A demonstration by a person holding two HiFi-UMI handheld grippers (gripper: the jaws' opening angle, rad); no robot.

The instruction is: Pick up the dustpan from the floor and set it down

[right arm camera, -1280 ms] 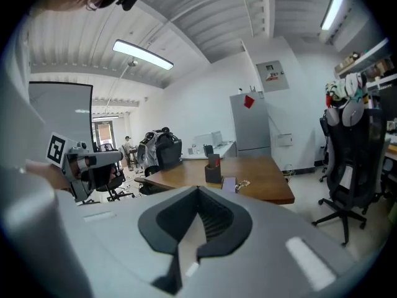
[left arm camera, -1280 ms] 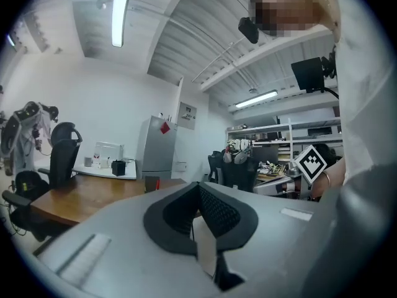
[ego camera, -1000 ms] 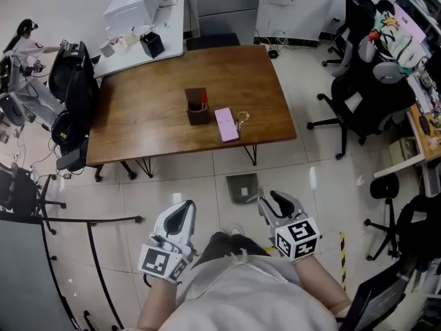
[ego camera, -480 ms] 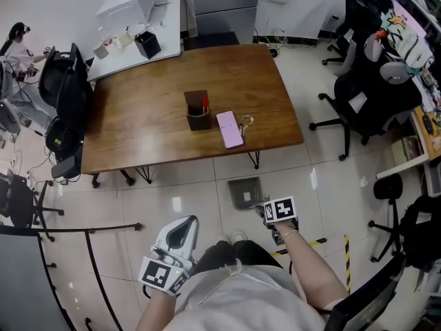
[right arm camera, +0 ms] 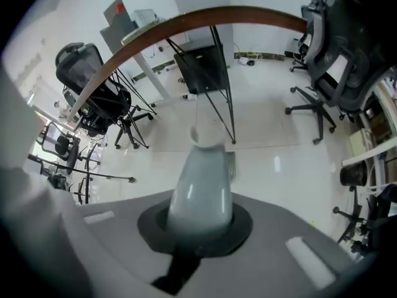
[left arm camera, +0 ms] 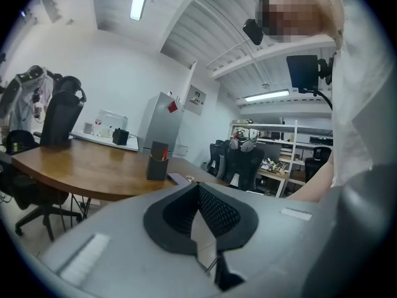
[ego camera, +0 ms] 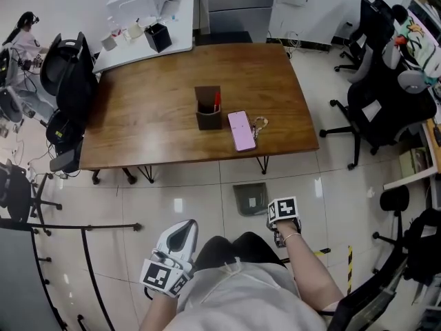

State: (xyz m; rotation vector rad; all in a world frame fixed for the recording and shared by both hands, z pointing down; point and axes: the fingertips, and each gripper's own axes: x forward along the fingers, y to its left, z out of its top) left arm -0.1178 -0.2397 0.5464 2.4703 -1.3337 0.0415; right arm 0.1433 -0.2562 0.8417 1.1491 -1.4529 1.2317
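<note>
The grey dustpan [ego camera: 250, 198] lies on the tiled floor just in front of the wooden table's near edge. My right gripper [ego camera: 278, 226] points steeply down at the pan's near end, its marker cube facing up. In the right gripper view the pan's grey handle [right arm camera: 201, 188] runs out from between the jaws, and the right gripper [right arm camera: 197, 231] is shut on it. My left gripper [ego camera: 180, 232] hangs at the lower left, away from the pan. In the left gripper view the left gripper [left arm camera: 201, 228] points level toward the table with its pads together and nothing between them.
A brown table [ego camera: 151, 116] carries a pen holder [ego camera: 208, 116], a pink phone [ego camera: 242, 130] and keys [ego camera: 260, 123]. Black office chairs [ego camera: 379, 109] stand at the right, another chair [ego camera: 69, 74] at the left. A black floor rail [ego camera: 83, 229] runs along the left.
My right gripper tipped from pointing forward to pointing down and sank to the dustpan's handle, closing on it. The left gripper lowered a little.
</note>
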